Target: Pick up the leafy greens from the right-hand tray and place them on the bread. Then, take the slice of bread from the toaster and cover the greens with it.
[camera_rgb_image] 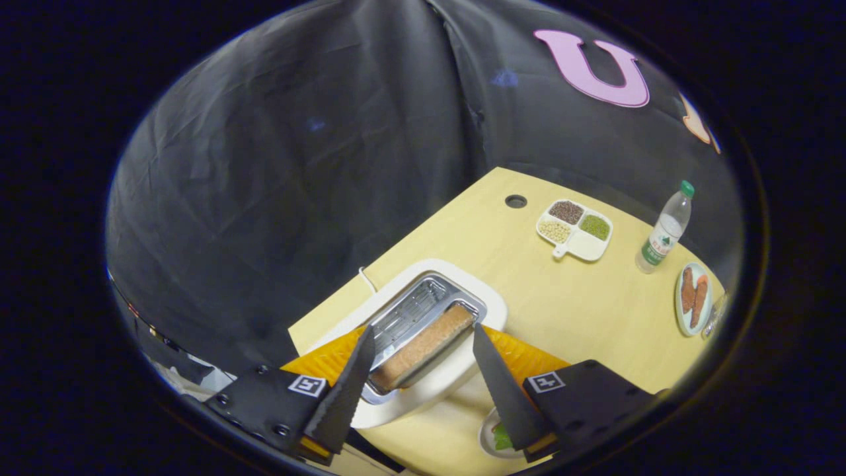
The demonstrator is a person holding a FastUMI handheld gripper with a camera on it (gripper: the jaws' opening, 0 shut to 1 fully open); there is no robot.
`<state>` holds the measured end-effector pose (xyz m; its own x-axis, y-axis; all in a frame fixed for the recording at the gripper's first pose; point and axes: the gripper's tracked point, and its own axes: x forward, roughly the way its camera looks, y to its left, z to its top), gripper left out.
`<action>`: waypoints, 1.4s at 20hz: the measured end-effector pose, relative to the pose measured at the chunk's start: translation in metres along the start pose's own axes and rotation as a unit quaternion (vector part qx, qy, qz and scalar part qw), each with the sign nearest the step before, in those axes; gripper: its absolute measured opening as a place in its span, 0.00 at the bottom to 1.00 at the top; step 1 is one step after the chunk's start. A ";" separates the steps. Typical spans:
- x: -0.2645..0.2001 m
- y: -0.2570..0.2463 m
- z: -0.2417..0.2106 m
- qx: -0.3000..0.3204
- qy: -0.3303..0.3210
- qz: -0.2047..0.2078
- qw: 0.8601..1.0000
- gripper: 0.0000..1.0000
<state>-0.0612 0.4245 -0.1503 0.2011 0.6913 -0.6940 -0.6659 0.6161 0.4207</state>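
In the gripper view, the gripper (pixel 418 344) hung above a white toaster (pixel 486 305) with its two fingers spread wide apart, gripping nothing. The slice of bread (pixel 426 345) stood on edge in the toaster's nearer slot, between the two fingers, with neither finger touching it; the farther slot beside it showed its bare metal grille. The toaster sat near the table's (pixel 568 311) edge on the booth-wall side, with a white cord leading off from its far end. Just beside the right finger, and partly hidden under it, a small white plate (pixel 488 441) lay at the table's near edge with leafy greens (pixel 502 437) on it; whether bread lay under the greens could not be told. Farther across the table, towards its far corner, a white divided dish (pixel 585 248) with a short handle held brown, green and pale beans in three compartments, the fourth looking white. A round cable hole (pixel 515 201) lay near the far edge just beside that dish. A clear plastic bottle (pixel 664 231) with a green cap stood upright beyond the dish, close to the table's edge. Near it, an oval plate (pixel 681 311) carried reddish-brown sausages (pixel 692 297), and a clear object beside the plate was too blurred to name.
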 end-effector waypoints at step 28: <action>-0.070 -0.019 0.012 0.072 -0.050 0.023 0.996 0.04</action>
<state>-0.0533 0.3692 -0.1030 0.2484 0.7497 -0.6134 -0.5672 0.6258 0.5353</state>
